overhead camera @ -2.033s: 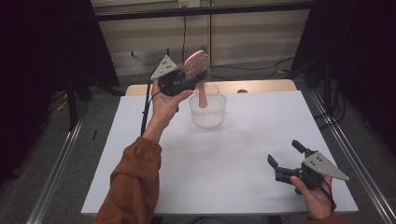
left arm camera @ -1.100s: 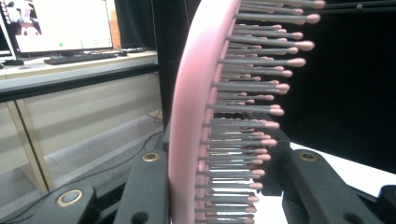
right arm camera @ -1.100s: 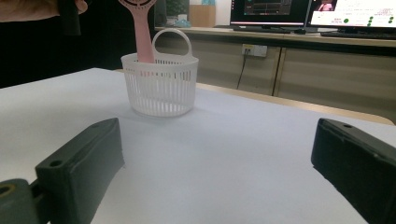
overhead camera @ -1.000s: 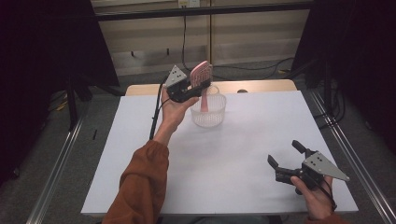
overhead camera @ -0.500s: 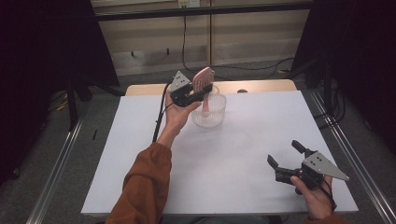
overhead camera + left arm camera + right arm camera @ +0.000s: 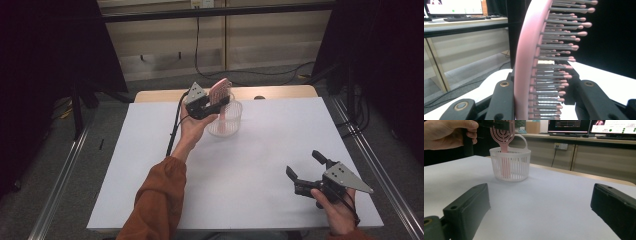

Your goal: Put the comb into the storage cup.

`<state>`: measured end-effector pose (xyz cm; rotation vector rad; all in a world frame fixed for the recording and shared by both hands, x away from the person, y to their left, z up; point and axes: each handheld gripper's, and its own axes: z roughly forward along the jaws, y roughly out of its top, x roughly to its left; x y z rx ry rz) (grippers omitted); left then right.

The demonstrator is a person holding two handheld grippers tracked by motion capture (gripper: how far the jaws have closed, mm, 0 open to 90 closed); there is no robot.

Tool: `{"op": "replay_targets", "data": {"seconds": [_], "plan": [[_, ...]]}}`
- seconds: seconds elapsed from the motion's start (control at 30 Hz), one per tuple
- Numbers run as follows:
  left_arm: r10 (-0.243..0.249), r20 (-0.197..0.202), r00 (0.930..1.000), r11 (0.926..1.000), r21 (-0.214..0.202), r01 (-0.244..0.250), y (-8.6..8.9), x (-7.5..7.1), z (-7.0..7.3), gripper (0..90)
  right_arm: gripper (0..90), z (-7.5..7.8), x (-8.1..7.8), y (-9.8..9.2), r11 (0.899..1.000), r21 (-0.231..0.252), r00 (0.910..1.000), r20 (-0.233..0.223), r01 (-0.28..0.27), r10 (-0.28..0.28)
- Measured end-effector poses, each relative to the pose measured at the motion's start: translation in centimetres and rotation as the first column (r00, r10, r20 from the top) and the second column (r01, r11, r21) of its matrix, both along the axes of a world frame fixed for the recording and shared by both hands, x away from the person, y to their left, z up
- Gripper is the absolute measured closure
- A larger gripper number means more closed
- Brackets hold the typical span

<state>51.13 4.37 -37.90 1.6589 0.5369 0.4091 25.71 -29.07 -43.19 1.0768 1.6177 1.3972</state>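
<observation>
High view shows the left gripper with its fingers clamped on the head of a pink hairbrush, whose handle hangs below them inside a white slatted basket on the tabletop. Right gripper view shows that handle reaching down near the basket floor. Resting near the tabletop's edge, the right gripper has its 2 fingers spread wide with nothing between them.
</observation>
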Motion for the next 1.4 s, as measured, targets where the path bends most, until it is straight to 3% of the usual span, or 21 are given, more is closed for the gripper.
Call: {"op": "replay_targets", "data": {"seconds": [0.4,0.83,1.0,1.4], "plan": [[-0.012,-0.014,0.9998,0.9999,-0.002,0.012,0.1,-0.1,-0.8,63.5,1.7,0.0,0.0,0.0,1.000,-0.006,1.0000,0.001,-0.004,0.004],[0.019,0.003,0.9998,0.9977,0.065,-0.019,1.1,-0.2,-0.3,59.1,1.7,-0.1,0.1,0.1,1.000,-0.007,1.0000,-0.005,-0.006,0.006],[0.039,-0.011,0.9992,0.9973,0.062,-0.038,1.7,-0.2,-0.4,56.7,1.8,-0.1,0.1,0.1,1.000,-0.007,0.9999,-0.010,-0.010,0.010],[0.036,-0.010,0.9993,0.9971,0.067,-0.036,2.7,0.0,-0.3,57.0,1.7,-0.2,0.1,0.2,1.000,-0.009,0.9998,-0.015,-0.013,0.013]]}}
